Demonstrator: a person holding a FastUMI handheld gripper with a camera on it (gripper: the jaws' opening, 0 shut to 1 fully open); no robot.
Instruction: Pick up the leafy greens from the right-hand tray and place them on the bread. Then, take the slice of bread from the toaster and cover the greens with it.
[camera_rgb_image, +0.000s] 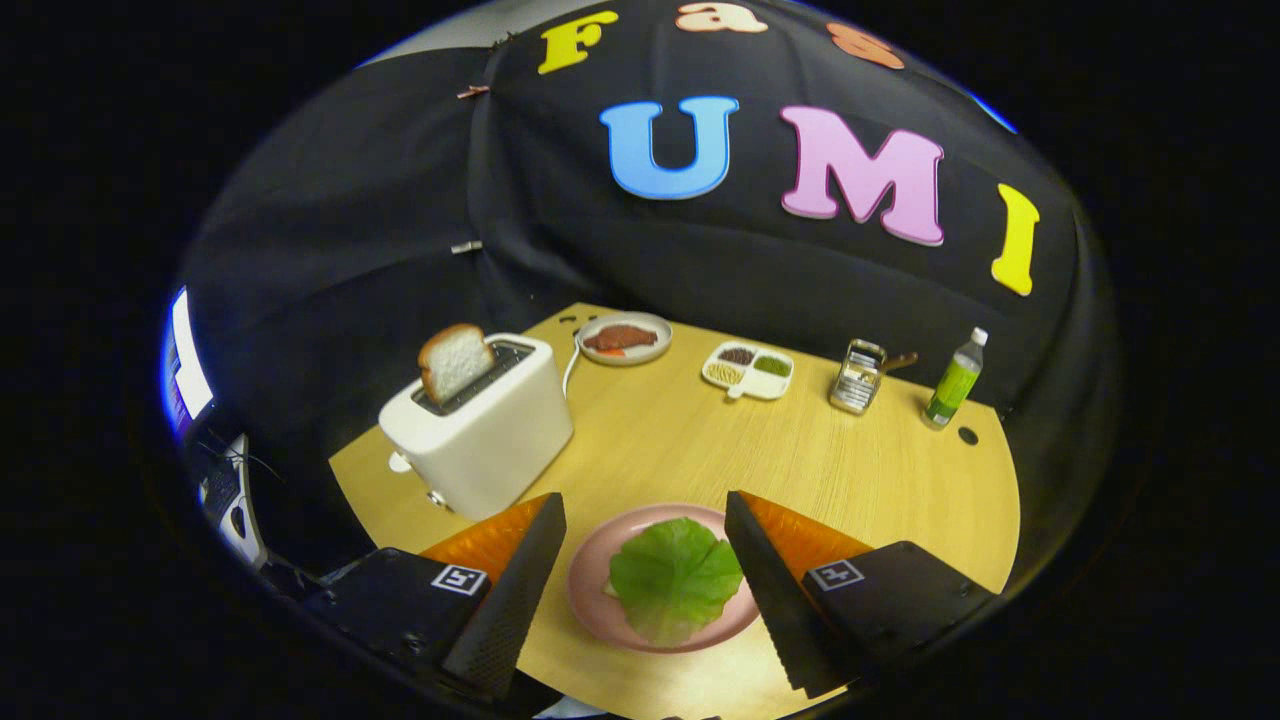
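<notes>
Gripper (645, 545) spread, empty — greens (675, 578) lie between its fingers. Bread slice (455, 362) stands upright in toaster (480, 430), ahead-left — reach there next.

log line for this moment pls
gripper open, empty | greens on pink plate between fingers | bread in toaster

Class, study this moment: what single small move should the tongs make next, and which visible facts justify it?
Probably lift and swing toward the white toaster. The green lettuce leaf already lies on the pink plate, the open tongs hold nothing, and the slice of bread stands in the toaster slot, not yet taken.
</notes>
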